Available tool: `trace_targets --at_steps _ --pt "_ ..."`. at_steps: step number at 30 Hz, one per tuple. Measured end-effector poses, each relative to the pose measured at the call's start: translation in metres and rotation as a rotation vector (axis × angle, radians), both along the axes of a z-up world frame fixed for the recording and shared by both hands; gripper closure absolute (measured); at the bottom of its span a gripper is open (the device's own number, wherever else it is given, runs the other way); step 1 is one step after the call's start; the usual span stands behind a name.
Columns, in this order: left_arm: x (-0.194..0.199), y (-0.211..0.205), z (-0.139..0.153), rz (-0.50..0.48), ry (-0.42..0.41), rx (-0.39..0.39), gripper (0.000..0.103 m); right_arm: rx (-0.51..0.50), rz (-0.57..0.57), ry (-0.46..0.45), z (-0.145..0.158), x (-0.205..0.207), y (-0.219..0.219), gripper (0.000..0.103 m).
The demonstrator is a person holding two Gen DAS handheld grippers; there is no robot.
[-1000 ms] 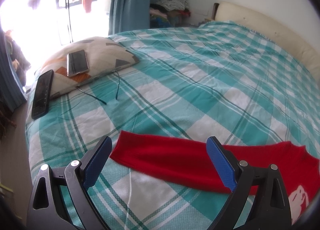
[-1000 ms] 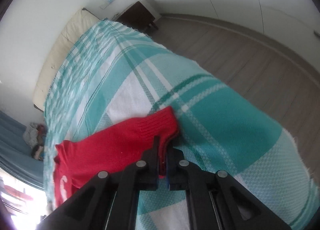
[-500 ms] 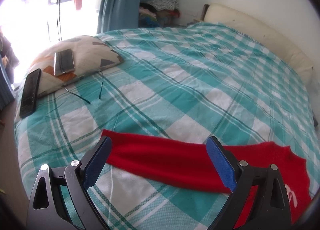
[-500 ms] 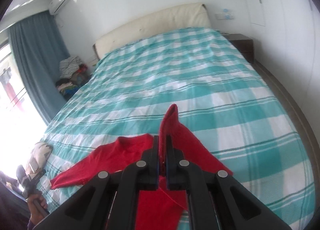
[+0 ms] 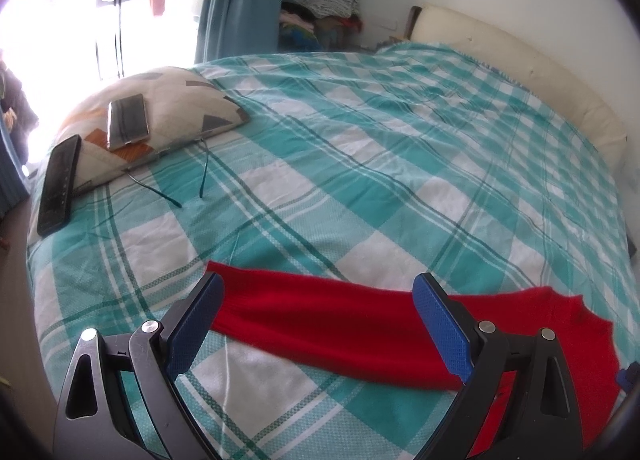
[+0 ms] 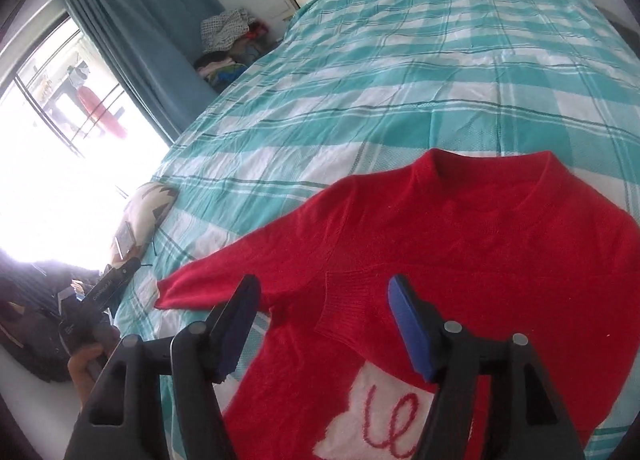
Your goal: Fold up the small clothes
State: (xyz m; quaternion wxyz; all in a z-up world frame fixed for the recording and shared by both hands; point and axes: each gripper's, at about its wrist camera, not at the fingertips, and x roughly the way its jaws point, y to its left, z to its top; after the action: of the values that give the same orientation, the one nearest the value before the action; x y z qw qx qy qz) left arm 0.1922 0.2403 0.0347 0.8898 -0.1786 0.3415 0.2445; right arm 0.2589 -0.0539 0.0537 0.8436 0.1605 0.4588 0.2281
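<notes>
A second ago the right gripper was pinched on the cuff of one sleeve out at the side of the bed; half a second ago it carried that sleeve, upright between its fingers, over the red sweater. Its jaws have just been opening, and the sleeve now lies folded across the sweater's chest, the ribbed cuff lying between the parted blue pads with no pad pressing on it. The left wrist view has hardly changed: the same sleeve, the same pose.

The right gripper stands apart, holding nothing, over the sweater just above its white patch with red lettering. The left gripper is also spread wide, its pads either side of the sweater's other sleeve, which stretches flat away from the body toward the pillow. Whether its fingertips rest on the cloth or hover just over it is hard to judge from this angle; nothing is clamped.

The sweater lies face up on the teal checked bedspread, collar pointing to the headboard. Two phones sit by the pillow, one on it and one leaning at its edge.
</notes>
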Motion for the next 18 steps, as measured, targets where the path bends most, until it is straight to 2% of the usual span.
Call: trace_targets --at_steps 5,9,13,18 --pt "-0.001 -0.003 0.0 -0.004 -0.006 -0.022 0.007 -0.037 -0.089 -0.026 0.003 -0.037 -0.053 0.036" --pt "-0.001 -0.017 0.0 -0.055 0.005 -0.002 0.006 -0.187 -0.163 -0.065 -0.007 -0.092 -0.105 0.034" --pt "-0.002 -0.039 -0.008 -0.132 0.043 0.006 0.005 -0.283 -0.283 -0.047 -0.029 -0.152 -0.168 0.034" --pt "-0.011 -0.062 -0.041 -0.235 0.152 -0.167 0.004 -0.277 -0.487 -0.029 -0.042 -0.205 -0.235 0.034"
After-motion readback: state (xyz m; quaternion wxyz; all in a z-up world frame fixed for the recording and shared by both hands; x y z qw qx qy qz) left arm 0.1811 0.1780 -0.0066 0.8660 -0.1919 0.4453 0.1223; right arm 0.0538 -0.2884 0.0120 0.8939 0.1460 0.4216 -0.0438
